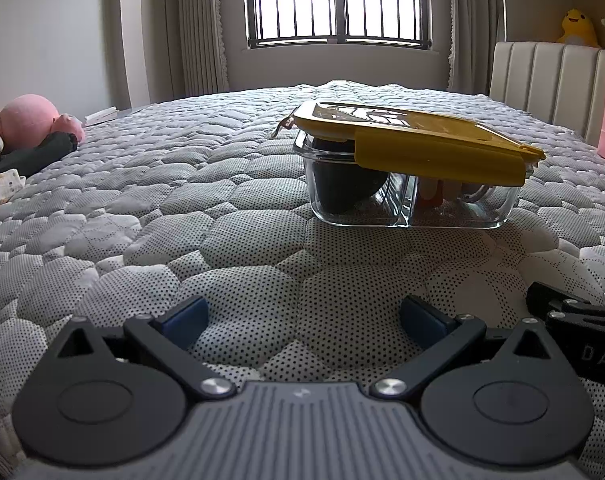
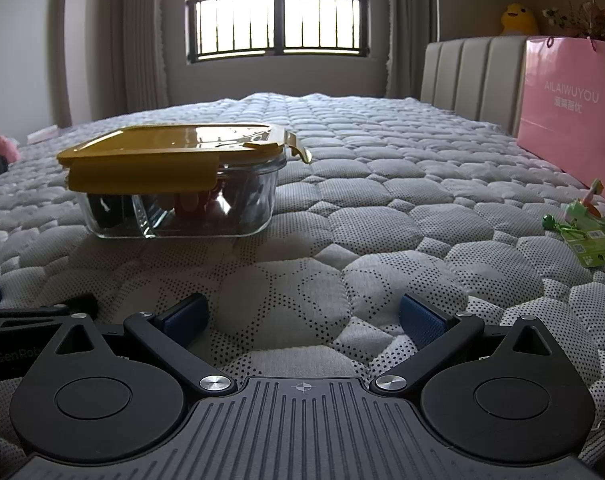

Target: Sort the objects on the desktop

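A clear glass box [image 1: 406,204] with a yellow lid [image 1: 418,136] stands on the quilted mattress [image 1: 182,200]. A divider splits it in two; dark things and an orange-white thing lie inside. My left gripper [image 1: 302,320] is open and empty, low over the mattress, short of the box. In the right wrist view the same box [image 2: 178,212] and lid [image 2: 170,152] stand ahead to the left. My right gripper [image 2: 302,320] is open and empty, apart from the box. A green packaged toy [image 2: 586,228] lies at the right.
A pink plush [image 1: 30,120] with dark cloth lies at the far left edge. A pink paper bag [image 2: 570,112] stands by the padded headboard [image 2: 470,76]. The other gripper's edge shows at the right of the left wrist view [image 1: 582,320].
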Tool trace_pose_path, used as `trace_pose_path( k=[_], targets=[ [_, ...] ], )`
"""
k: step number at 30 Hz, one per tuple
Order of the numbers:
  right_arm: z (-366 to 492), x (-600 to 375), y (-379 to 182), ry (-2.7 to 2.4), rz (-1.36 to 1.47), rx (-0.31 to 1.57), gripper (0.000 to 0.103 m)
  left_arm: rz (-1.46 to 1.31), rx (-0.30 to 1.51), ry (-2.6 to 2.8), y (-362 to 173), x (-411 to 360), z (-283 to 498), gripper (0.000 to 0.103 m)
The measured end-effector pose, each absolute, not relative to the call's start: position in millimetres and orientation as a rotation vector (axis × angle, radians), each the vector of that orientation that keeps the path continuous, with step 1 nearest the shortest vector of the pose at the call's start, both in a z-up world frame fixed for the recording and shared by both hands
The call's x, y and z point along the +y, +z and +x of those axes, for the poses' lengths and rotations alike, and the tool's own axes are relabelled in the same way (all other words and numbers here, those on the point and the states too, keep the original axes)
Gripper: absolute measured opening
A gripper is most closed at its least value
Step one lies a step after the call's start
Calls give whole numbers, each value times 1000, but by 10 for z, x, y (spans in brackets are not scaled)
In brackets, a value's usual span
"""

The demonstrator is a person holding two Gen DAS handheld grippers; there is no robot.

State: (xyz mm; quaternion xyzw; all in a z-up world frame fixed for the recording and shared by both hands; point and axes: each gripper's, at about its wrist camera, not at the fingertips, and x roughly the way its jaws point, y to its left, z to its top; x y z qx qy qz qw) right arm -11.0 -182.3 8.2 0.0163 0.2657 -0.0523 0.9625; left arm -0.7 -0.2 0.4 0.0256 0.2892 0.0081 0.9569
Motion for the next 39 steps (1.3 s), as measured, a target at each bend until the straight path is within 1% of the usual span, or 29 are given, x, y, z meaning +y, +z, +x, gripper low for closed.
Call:
trace_pose_path(
  k=[39],
  targets=[
    [-108,-1801,70,-112,19,533,103,54,579,18,-10,2,-17,103]
  ],
)
